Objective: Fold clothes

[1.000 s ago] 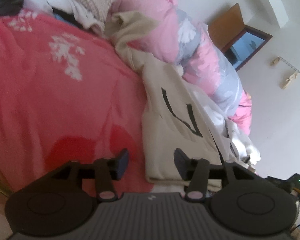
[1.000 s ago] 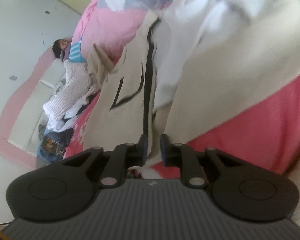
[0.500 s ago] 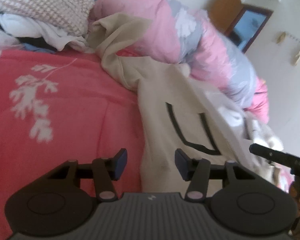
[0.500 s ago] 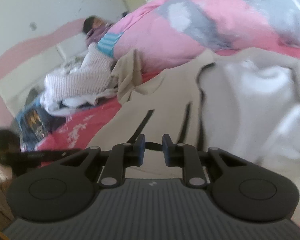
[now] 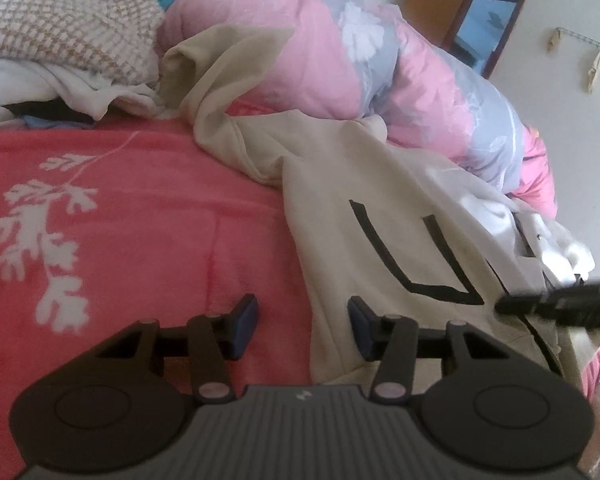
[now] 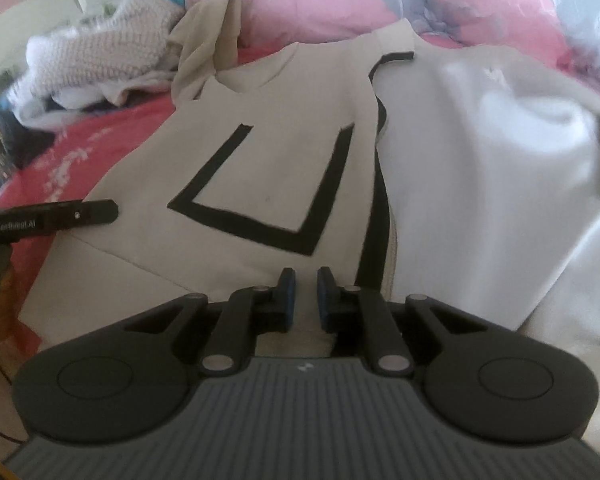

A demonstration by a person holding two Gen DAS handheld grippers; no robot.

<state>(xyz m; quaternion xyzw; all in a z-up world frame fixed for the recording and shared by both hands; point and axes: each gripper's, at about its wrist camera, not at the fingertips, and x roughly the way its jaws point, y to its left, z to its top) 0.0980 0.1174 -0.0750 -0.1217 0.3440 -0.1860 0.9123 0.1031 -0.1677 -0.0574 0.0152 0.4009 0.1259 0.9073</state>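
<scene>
I see left gripper [image 5: 302, 326] fingers spread over the bed [image 5: 140, 220]; right gripper [image 6: 303, 298] fingers nearly together, pinching nothing, above the beige jacket [image 6: 280, 160].

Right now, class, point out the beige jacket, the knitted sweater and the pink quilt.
beige jacket [image 6: 276, 184], right wrist view, front panel.
knitted sweater [image 5: 60, 28], left wrist view, knit body.
pink quilt [image 5: 312, 52], left wrist view, pink bulge.

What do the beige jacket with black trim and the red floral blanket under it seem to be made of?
Beige jacket with black trim: looks like soft matte cotton-type knit, draping without sheen, with a pale fleecy-looking lining; fibre uncertain. Red floral blanket: probably plush fleece, with a fuzzy, slightly napped surface and soft-edged white print.
</scene>
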